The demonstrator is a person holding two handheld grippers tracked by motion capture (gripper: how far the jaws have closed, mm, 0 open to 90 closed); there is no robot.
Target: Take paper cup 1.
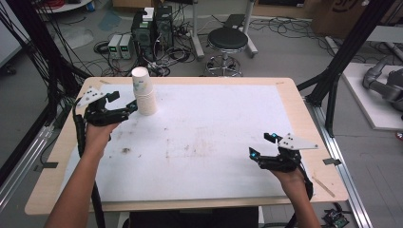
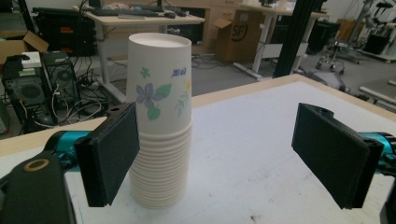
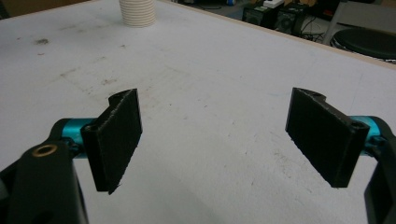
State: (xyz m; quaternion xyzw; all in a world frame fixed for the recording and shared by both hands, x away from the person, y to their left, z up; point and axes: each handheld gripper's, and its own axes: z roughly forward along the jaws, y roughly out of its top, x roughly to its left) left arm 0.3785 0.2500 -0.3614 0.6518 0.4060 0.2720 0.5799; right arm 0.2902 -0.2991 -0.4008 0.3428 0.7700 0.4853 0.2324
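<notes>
A tall stack of white paper cups (image 1: 144, 95) with a flower print stands upright at the back left of the white table mat (image 1: 214, 118). My left gripper (image 1: 124, 102) is open just left of the stack. In the left gripper view the cup stack (image 2: 161, 126) stands just beyond the jaws, close to the left jaw, and the left gripper (image 2: 219, 154) holds nothing. My right gripper (image 1: 263, 145) is open over the mat near the front right. The right gripper (image 3: 219, 140) has bare mat between its jaws, with the cup stack (image 3: 137, 11) far off.
The mat lies on a wooden table (image 1: 304, 118) and has faint stains near its middle. Behind the table are a black stool (image 1: 227, 40), computer towers (image 1: 152, 28) and cables on the floor. Black frame posts (image 1: 332, 80) stand at the right.
</notes>
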